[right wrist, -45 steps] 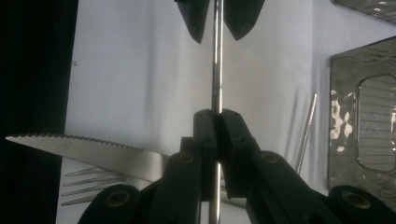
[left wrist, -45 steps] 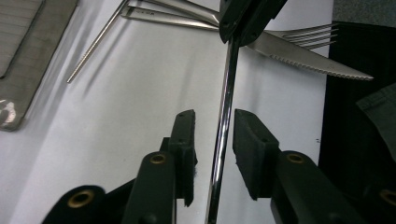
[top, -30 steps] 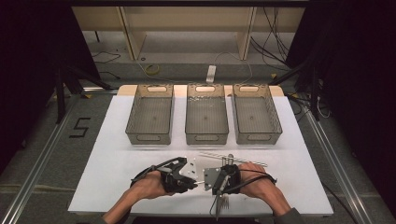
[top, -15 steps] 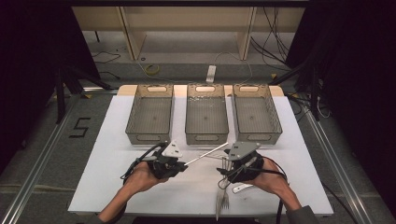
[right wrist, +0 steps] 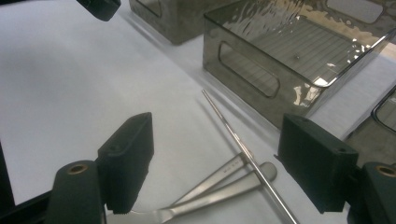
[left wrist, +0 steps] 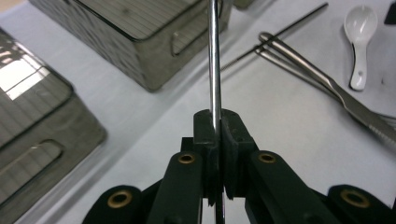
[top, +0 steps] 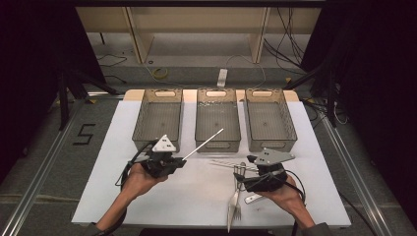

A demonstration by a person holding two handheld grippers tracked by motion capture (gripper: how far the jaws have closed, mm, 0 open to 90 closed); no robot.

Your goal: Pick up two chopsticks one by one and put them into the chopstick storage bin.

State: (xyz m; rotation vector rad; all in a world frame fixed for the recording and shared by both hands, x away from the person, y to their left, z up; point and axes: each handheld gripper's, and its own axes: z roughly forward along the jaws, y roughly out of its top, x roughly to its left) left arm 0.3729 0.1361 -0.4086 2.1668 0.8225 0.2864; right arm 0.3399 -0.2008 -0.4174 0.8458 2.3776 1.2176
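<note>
— White table (top: 123, 196) under dark surroundings; what sits on it?

— Three grey bins (top: 217, 119) in a row at the far side. Nearer, the left gripper (top: 178, 162) clamps a thin metal rod (top: 202, 144), its tip raised over the middle bin's front wall.

— And the other?

— The right gripper (right wrist: 215, 163) has just been opening, nothing pressed; loose forks (top: 234, 206), another rod (right wrist: 233, 135) and a white spoon (left wrist: 358, 32) lie nearby.

A thin, shiny metal rod (top: 202, 144), straight and round, juts up at a slant over the table toward the middle bin (top: 218, 118), its near end pinched between dark pads, its far tip free above the bin's near wall.
</note>
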